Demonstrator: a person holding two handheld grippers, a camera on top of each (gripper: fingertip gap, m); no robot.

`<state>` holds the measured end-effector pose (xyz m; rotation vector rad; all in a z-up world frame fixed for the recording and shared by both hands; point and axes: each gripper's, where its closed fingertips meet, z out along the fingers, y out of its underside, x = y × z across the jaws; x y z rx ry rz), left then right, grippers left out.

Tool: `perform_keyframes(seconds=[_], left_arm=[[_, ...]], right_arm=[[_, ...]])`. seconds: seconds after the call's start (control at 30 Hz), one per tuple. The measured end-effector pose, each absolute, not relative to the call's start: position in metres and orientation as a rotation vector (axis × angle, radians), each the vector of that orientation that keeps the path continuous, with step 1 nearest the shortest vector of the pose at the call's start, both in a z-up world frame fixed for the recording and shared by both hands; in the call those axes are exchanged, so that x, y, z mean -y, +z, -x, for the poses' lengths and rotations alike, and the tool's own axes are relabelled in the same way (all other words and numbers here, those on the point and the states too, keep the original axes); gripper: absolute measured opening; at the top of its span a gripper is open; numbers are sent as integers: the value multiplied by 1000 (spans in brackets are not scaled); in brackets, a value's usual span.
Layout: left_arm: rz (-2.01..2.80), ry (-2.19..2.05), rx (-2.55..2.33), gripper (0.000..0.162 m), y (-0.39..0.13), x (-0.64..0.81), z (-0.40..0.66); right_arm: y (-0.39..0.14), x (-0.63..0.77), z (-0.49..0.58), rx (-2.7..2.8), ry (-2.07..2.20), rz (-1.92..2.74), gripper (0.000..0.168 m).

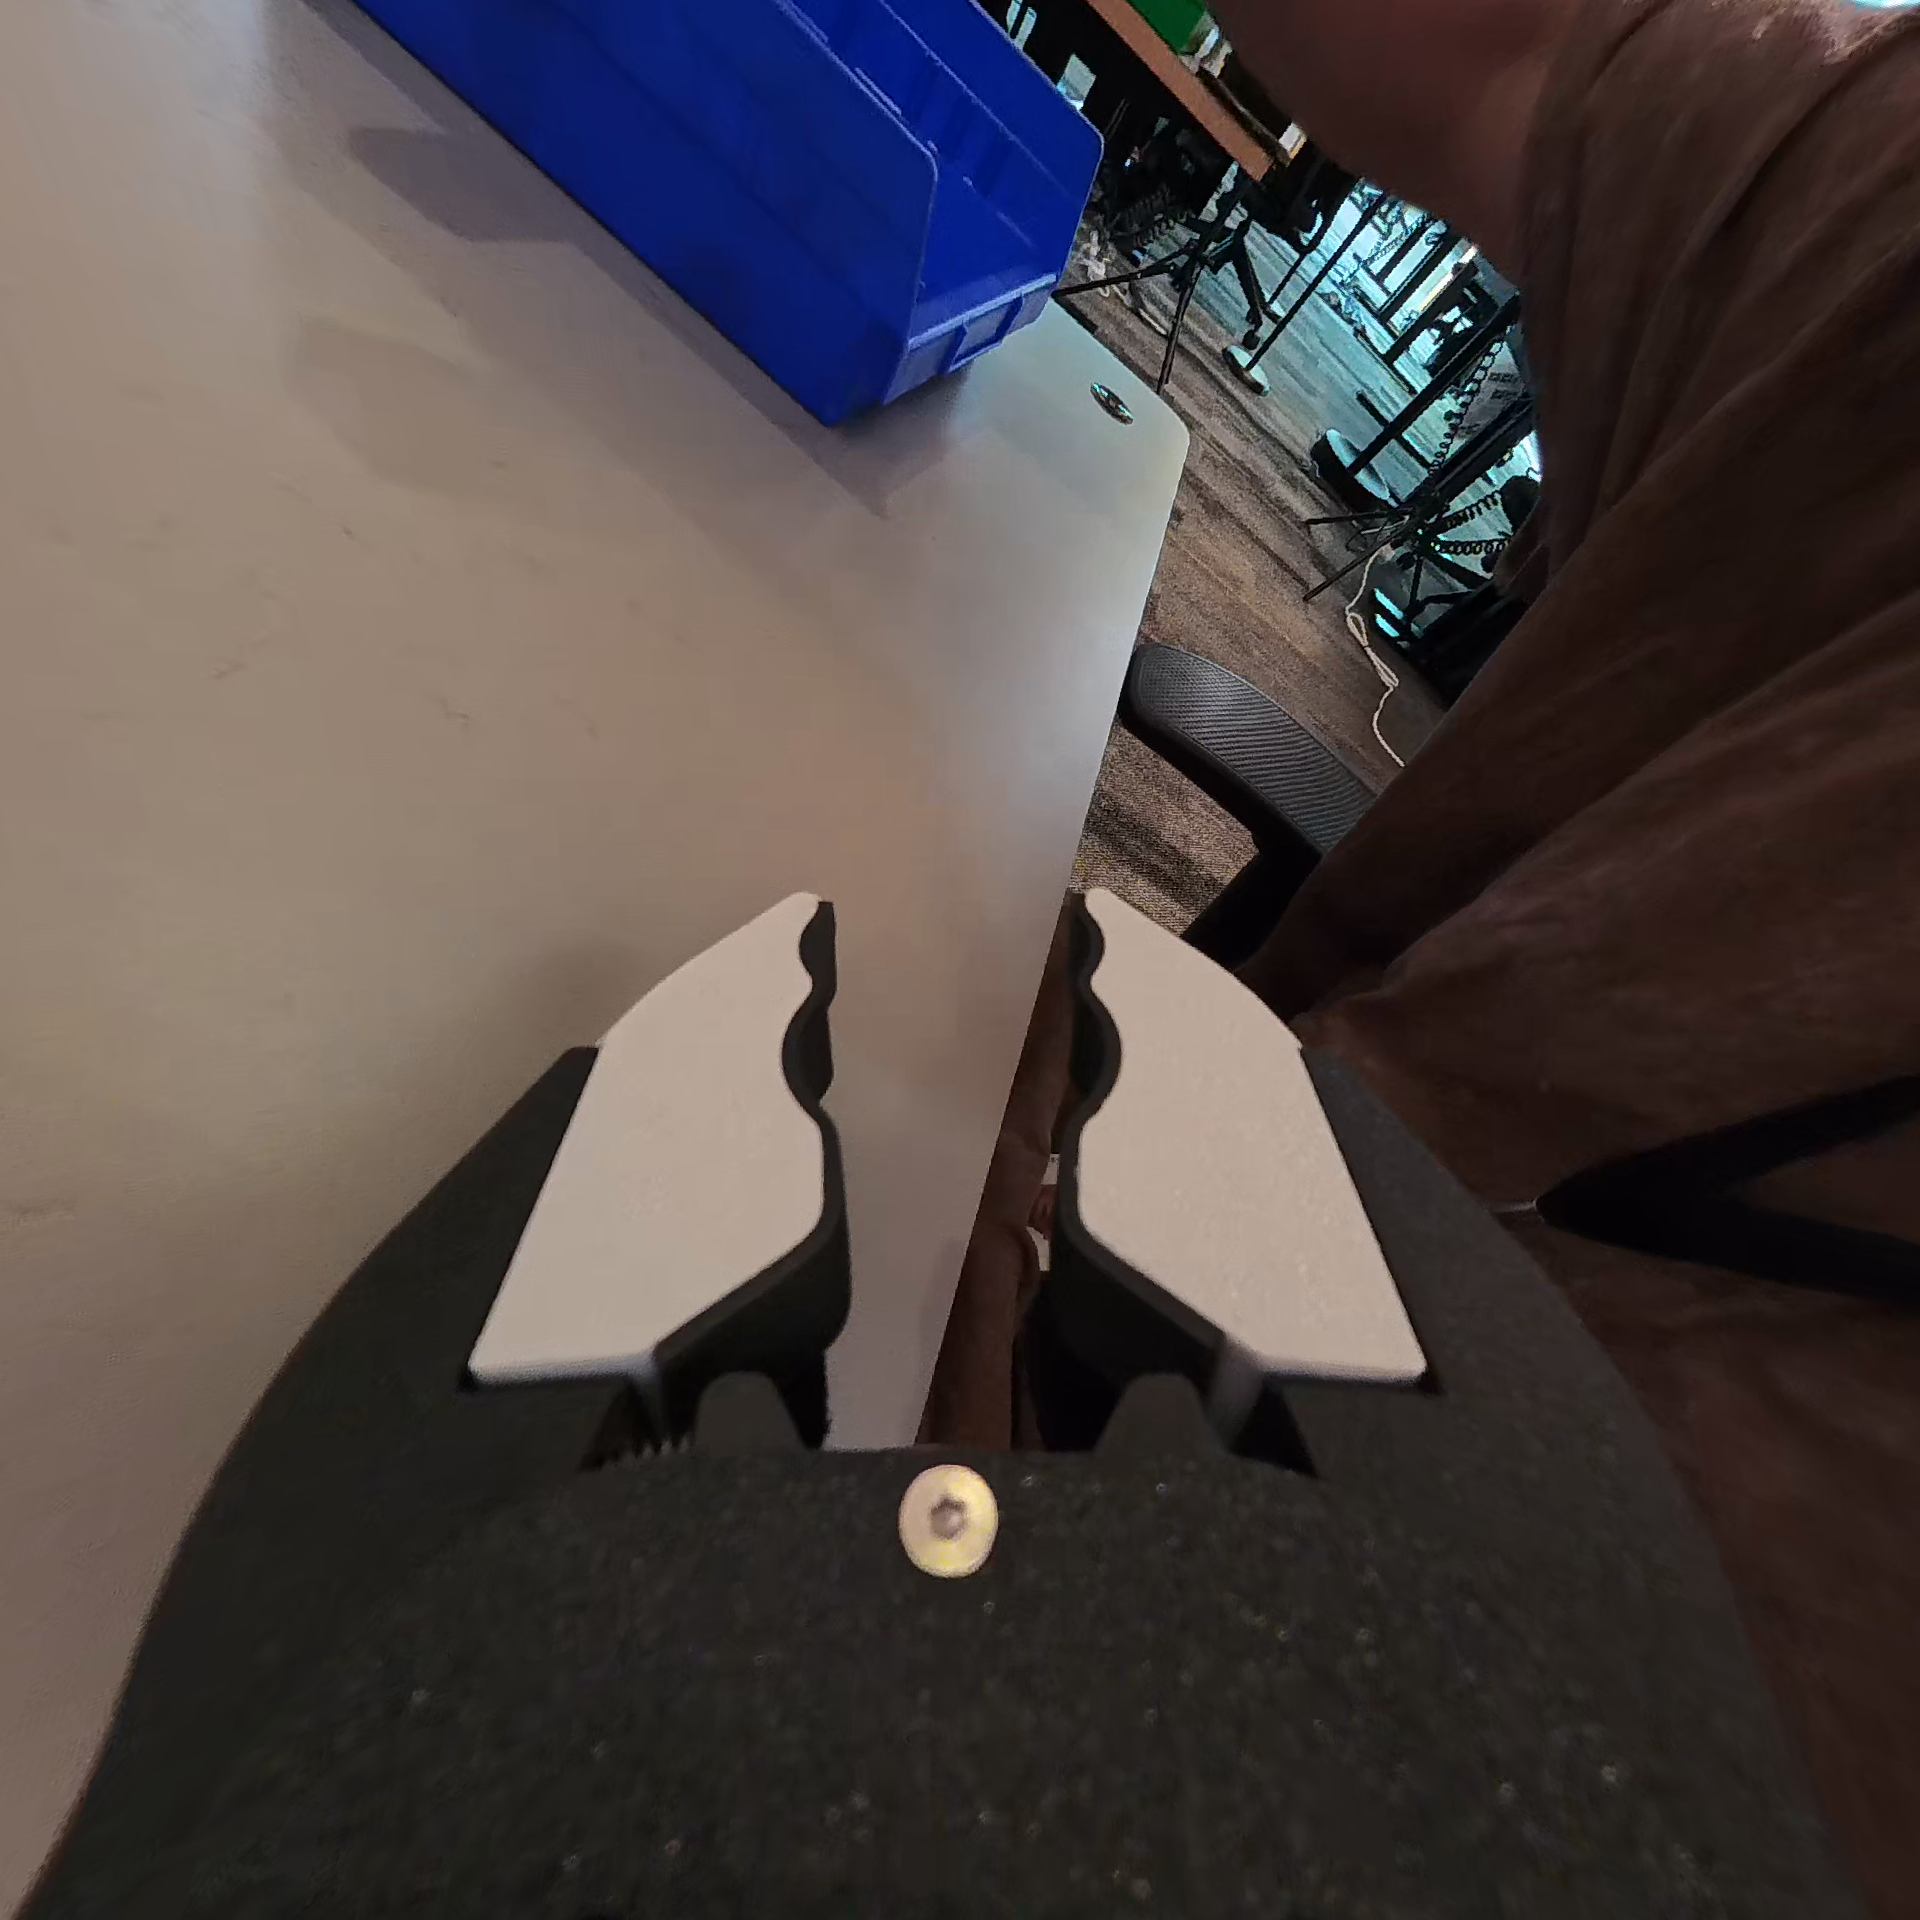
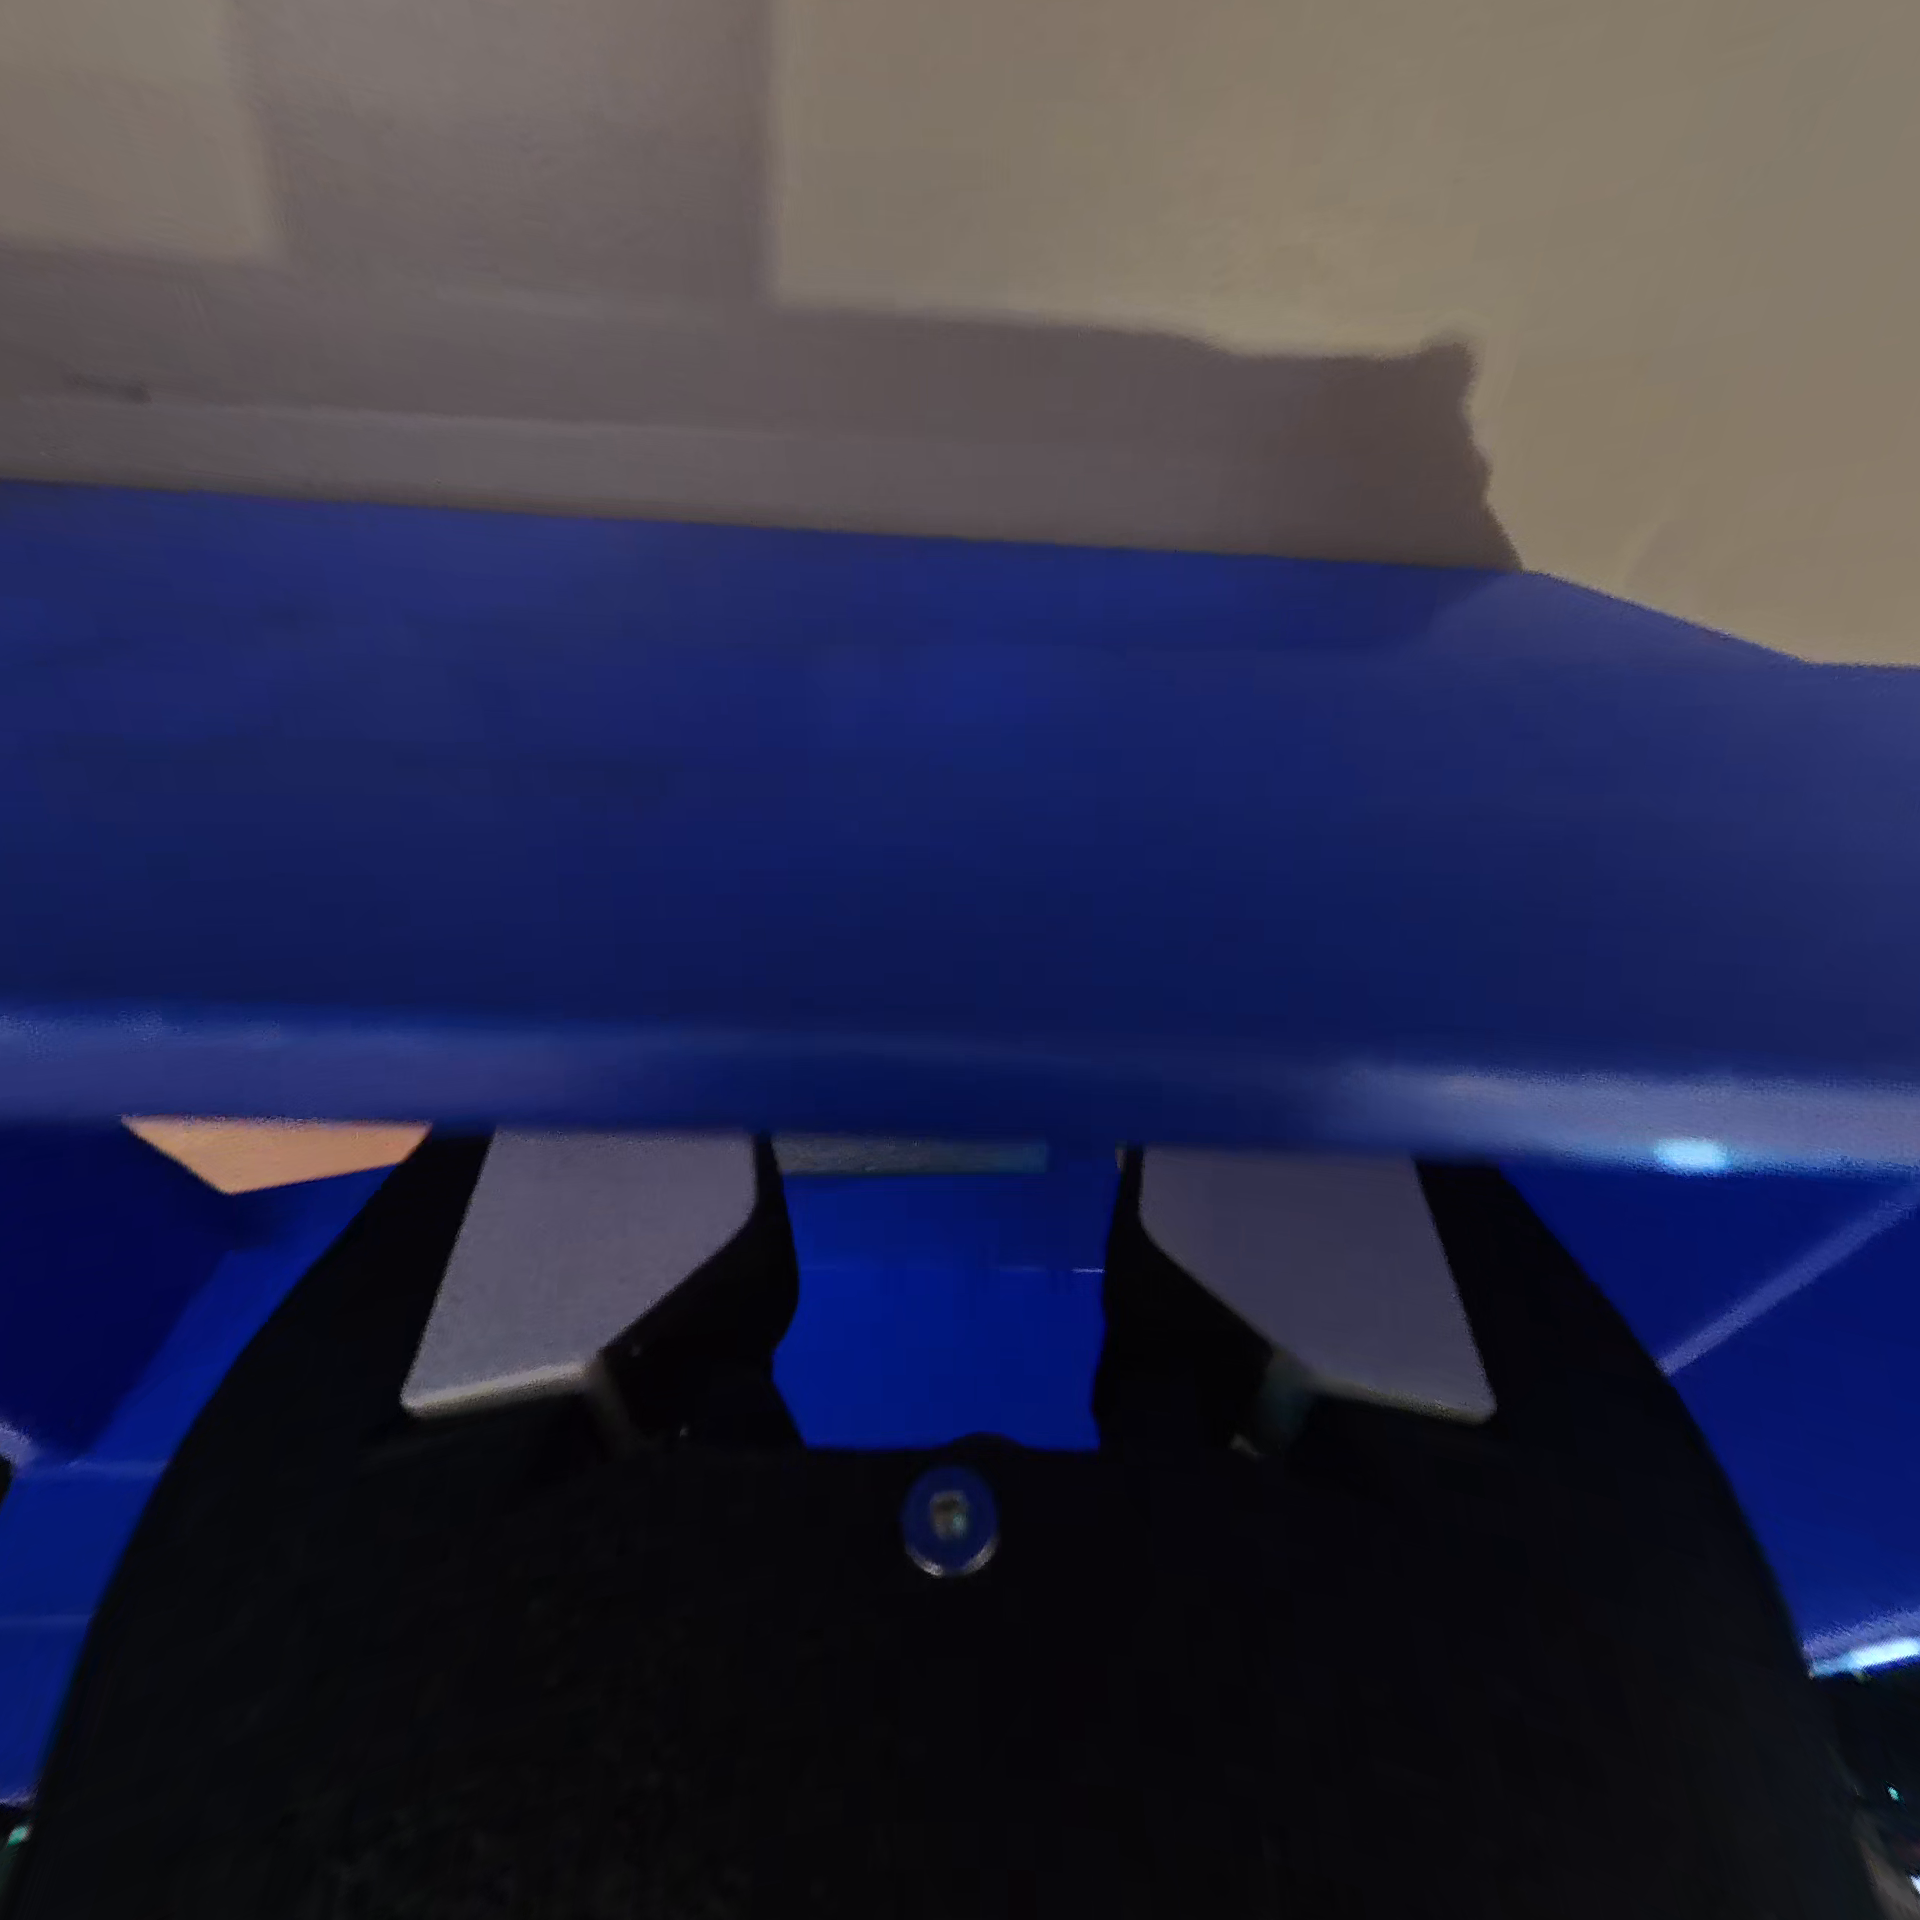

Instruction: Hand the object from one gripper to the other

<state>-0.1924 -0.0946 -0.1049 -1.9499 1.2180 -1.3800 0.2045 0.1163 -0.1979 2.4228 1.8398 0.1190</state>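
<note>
1. Now we look along the left gripper (image 1: 951,925): its two white-faced fingers with wavy black pads stand apart, nothing between them, right over the edge of a smooth pale table (image 1: 416,675).
2. Beyond that edge we see brownish carpet (image 1: 1226,540), a black mesh chair (image 1: 1247,738), and dark stands and table legs farther back (all small and cluttered).
3. On our right, a person's brown fabric sleeve (image 1: 1662,727) fills the side, soft and folded.
4. A glossy blue plastic bin (image 1: 790,197) sits on the table near its corner, ribbed along its wall.
5. Over to the right gripper (image 2: 948,1153): jaws parted, reaching into the blue bin, its near rim crossing the blurred view and hiding the fingertips.
6. We cannot make out the object to hand over; neither gripper visibly holds it.
</note>
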Motion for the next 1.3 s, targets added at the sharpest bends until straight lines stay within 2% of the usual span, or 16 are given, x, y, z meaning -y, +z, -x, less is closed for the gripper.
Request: perform_keyframes(seconds=[0.03, 0.1, 0.27, 0.37, 0.43, 0.57, 0.67, 0.77, 0.87, 0.93, 1.0, 1.1, 1.23, 1.3], left_arm=[[1950, -1379, -1219, 42, -105, 95, 192], [1949, -1372, -1220, 42, -105, 95, 192], [1948, -1368, -1225, 42, -105, 97, 192], [1947, -1376, -1219, 42, -103, 98, 191], [1941, -1404, -1199, 42, -99, 99, 192], [1927, -1293, -1151, 43, -98, 85, 201], [1850, -1123, -1140, 49, -93, 67, 207], [1705, -979, -1115, 50, -79, 54, 211], [1650, -809, -1104, 71, -74, 41, 217], [1707, -679, -1124, 67, -81, 34, 228], [1755, -584, -1124, 69, -80, 24, 242], [1794, -424, -1122, 66, -66, -4, 277], [1842, -178, -1308, 63, -51, -56, 334], [1861, -57, -1449, 52, -53, -91, 360]], right_arm=[[-197, -119, -206, -1845, 149, -2440, 79], [-196, -121, -207, -1848, 179, -2464, 83], [-194, -123, -207, -1863, 209, -2500, 82], [-184, -121, -216, -1873, 320, -2494, 69], [-156, -116, -216, -1861, 356, -2620, 72], [-65, -93, -179, -1718, 255, -3221, 66], [-17, -52, -123, -1576, -70, -3677, 73], [6, 0, -50, -1458, -870, -4018, 70], [0, 45, 9, -1363, -1643, -4093, 61], [-21, 61, 40, -1264, -1763, -4078, 56], [-55, 73, 73, -1480, -1474, -3941, 68], [-90, 85, 98, -1634, -1137, -3832, 71], [-104, 96, 114, -1650, -1226, -3765, 71], [-106, 99, 118, -1657, -1307, -3739, 68]])
